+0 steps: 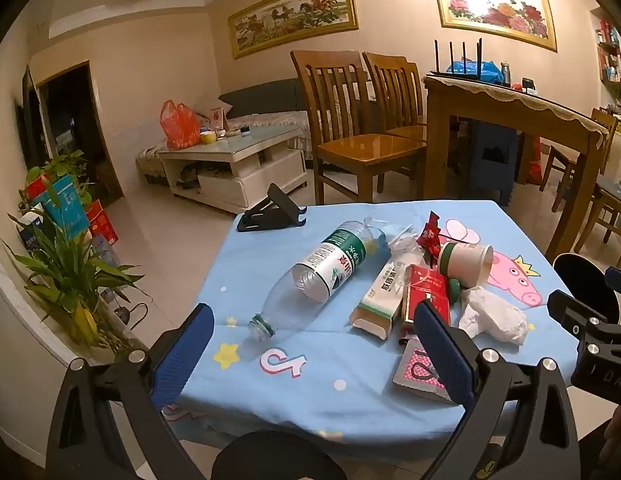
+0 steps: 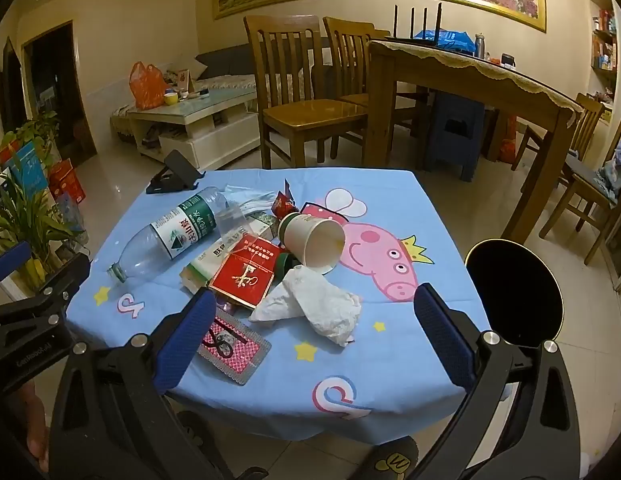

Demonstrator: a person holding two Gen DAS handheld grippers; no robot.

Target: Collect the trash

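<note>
plastic bottle [image 1: 318, 276] lies flat, open neck toward the counter's [image 1: 334, 364] near-left edge; both tools [image 1: 310, 344] [image 2: 314, 328] gape empty; card box [image 1: 420, 376] partly hidden.

From my remote seat, the green cap [image 2: 285, 263] shows only a sliver behind the red box [image 2: 242, 276]. My right gripper's finger [image 1: 440, 344] covers part of the patterned card [image 1: 420, 372]. The black disc [image 2: 514, 288] is hidden at its near edge, and the carton's [image 1: 380, 292] print is too small to read.

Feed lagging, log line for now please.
left gripper open | right gripper open | plastic bottle, paper cup, crumpled tissue uncollected
</note>
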